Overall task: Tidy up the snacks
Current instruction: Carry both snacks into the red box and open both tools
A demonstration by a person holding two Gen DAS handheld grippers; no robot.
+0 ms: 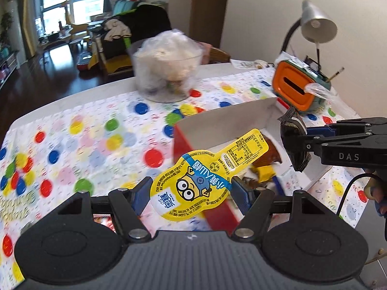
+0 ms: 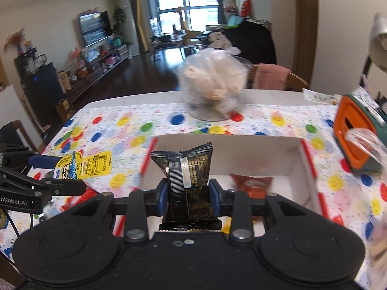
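Glossy yellow snack (image 1: 205, 176), crinkled black packet (image 2: 189, 186)

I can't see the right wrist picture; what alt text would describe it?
The right gripper pinches a black snack packet above an open white box holding a red-brown packet. At left, the left gripper holds a yellow cartoon snack over a polka-dot tablecloth.
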